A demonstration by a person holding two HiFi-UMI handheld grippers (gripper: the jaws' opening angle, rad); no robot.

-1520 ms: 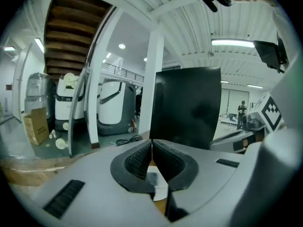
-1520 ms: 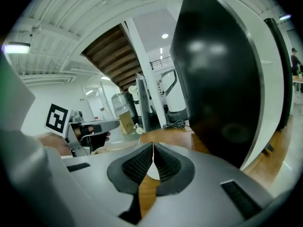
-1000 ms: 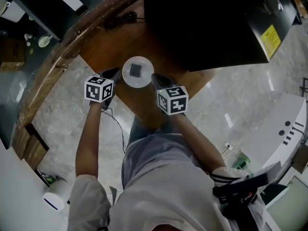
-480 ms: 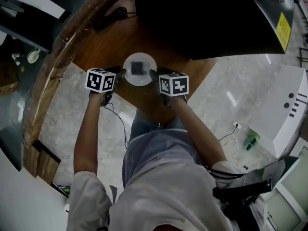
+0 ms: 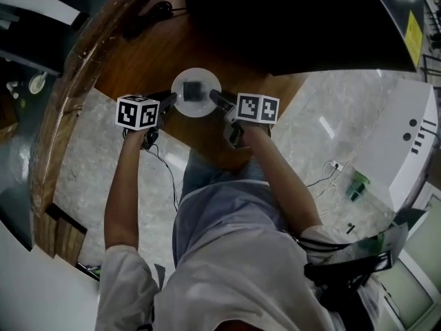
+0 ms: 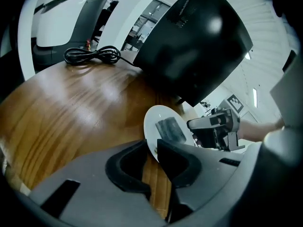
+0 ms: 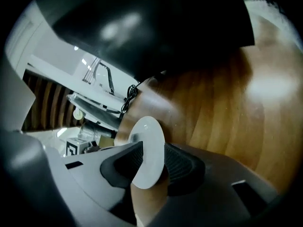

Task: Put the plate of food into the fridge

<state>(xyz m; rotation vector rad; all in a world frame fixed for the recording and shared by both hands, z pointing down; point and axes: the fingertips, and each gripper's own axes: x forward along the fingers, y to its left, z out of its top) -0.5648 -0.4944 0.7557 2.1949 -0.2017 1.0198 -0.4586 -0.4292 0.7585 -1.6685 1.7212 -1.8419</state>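
Note:
A white plate (image 5: 196,104) with a dark piece of food (image 5: 191,88) rests on the wooden table (image 5: 138,54), in front of the black fridge (image 5: 289,19). My left gripper (image 5: 172,101) is at the plate's left rim. Its jaws have just been closing and now sit tight on the rim of the plate (image 6: 156,115) in the left gripper view (image 6: 151,148). My right gripper (image 5: 213,96) is at the right rim. Its jaws have just begun closing and still stand wide, with the plate (image 7: 149,150) between the pads (image 7: 152,160).
A coiled black cable (image 6: 92,56) lies at the table's far side. The fridge's dark body (image 6: 194,37) overhangs the table just behind the plate. The table's curved edge (image 5: 69,95) runs at the left, with pale stone floor (image 5: 331,129) around it.
Both grippers have come down and in from beside the plate onto its rims. The right gripper's marker cube has rolled over. The plate has not moved on the table.

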